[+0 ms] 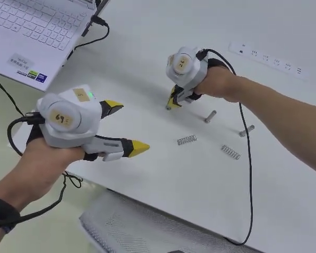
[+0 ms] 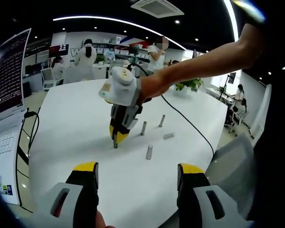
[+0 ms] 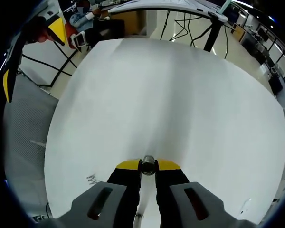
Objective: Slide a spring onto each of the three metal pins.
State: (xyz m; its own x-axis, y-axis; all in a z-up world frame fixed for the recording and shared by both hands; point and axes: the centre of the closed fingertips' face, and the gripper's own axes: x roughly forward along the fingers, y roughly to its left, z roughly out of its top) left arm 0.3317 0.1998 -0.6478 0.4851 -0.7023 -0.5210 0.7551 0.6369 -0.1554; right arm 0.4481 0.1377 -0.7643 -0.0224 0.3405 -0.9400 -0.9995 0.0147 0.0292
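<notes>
My right gripper (image 1: pixel 172 103) points down at the white table (image 1: pixel 147 52), shut on a metal pin (image 3: pixel 148 165) whose lower end touches the tabletop (image 2: pixel 115 141). I cannot tell whether a spring sits on that pin. Two more pins (image 1: pixel 210 116) (image 1: pixel 246 130) rest on the table to its right. Two loose springs (image 1: pixel 186 139) (image 1: pixel 230 152) lie nearer the front edge. My left gripper (image 1: pixel 127 127) hovers open at the lower left, nothing between its yellow tips (image 2: pixel 137 171), facing the right gripper (image 2: pixel 119 130) across bare table.
An open laptop (image 1: pixel 37 26) sits at the far left with a black cable (image 1: pixel 97 31) running from it. A white power strip (image 1: pixel 268 59) lies at the back right. The right gripper's cable (image 1: pixel 248 174) trails over the table's front edge.
</notes>
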